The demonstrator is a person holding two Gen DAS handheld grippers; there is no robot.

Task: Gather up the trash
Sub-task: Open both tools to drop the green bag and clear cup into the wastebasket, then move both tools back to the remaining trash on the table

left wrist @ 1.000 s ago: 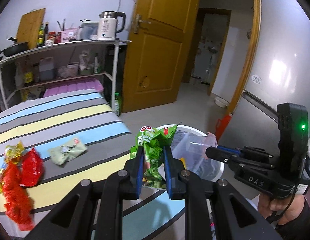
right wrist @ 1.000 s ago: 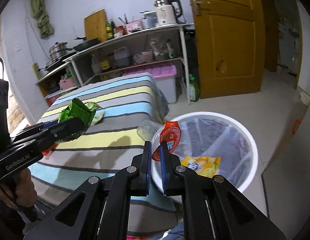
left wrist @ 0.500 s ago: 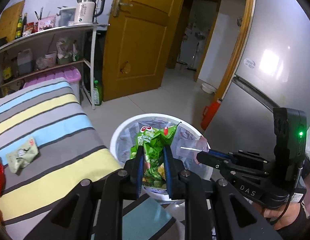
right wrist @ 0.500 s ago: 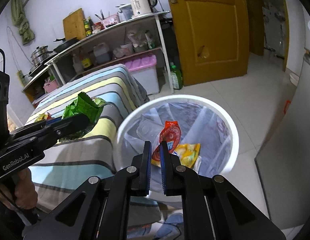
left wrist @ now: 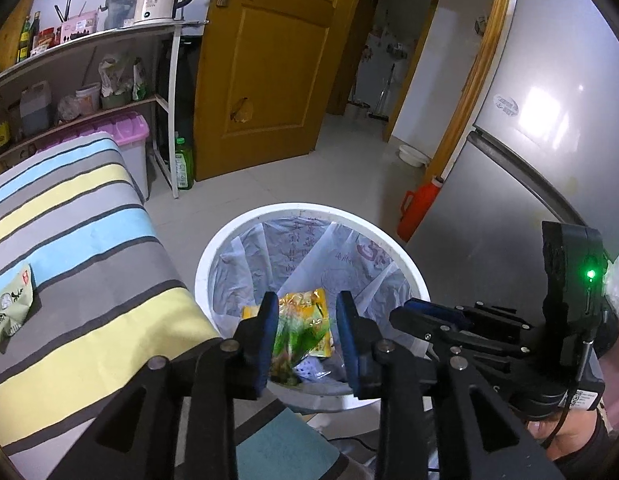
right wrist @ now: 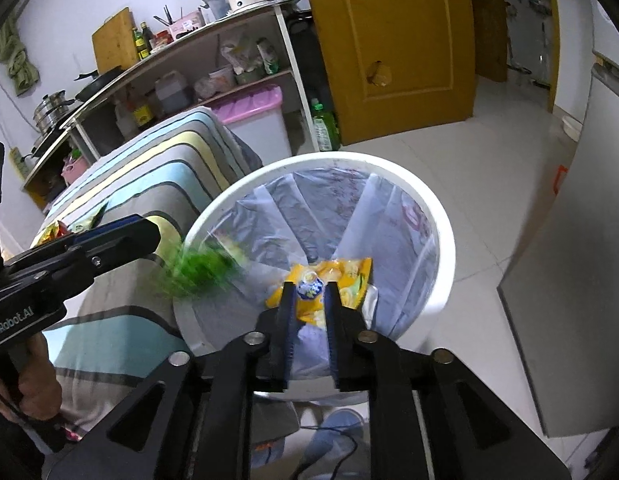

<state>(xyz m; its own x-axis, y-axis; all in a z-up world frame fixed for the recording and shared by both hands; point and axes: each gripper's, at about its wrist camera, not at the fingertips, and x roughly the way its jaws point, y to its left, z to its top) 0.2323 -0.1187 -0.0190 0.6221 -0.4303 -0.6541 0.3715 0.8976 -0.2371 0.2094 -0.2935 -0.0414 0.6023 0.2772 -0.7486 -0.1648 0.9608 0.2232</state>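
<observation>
A white trash bin [left wrist: 213, 248] with a clear liner stands on the floor beside the striped table; it also shows in the right wrist view [right wrist: 441, 224]. My left gripper [left wrist: 307, 332] is open above the bin, and a green wrapper [left wrist: 297, 336] falls blurred between its fingers; the wrapper also shows in the right wrist view [right wrist: 197, 272]. My right gripper [right wrist: 309, 308] is open over the bin, with a small cup lid [right wrist: 309, 290] dropping onto a yellow packet [right wrist: 349, 276] in the bin. A pale green packet [left wrist: 9, 308] lies on the table.
The striped table [left wrist: 69, 240] lies left of the bin. A shelf [left wrist: 89, 40] with a kettle stands behind, next to a yellow door [left wrist: 269, 60]. A grey fridge [left wrist: 529, 160] stands at the right with an orange jug [left wrist: 417, 208] beside it.
Both grippers opened over the bin. The green wrapper left my left gripper and is falling; the red-lidded cup left my right gripper. Both grippers moved further over the bin.
</observation>
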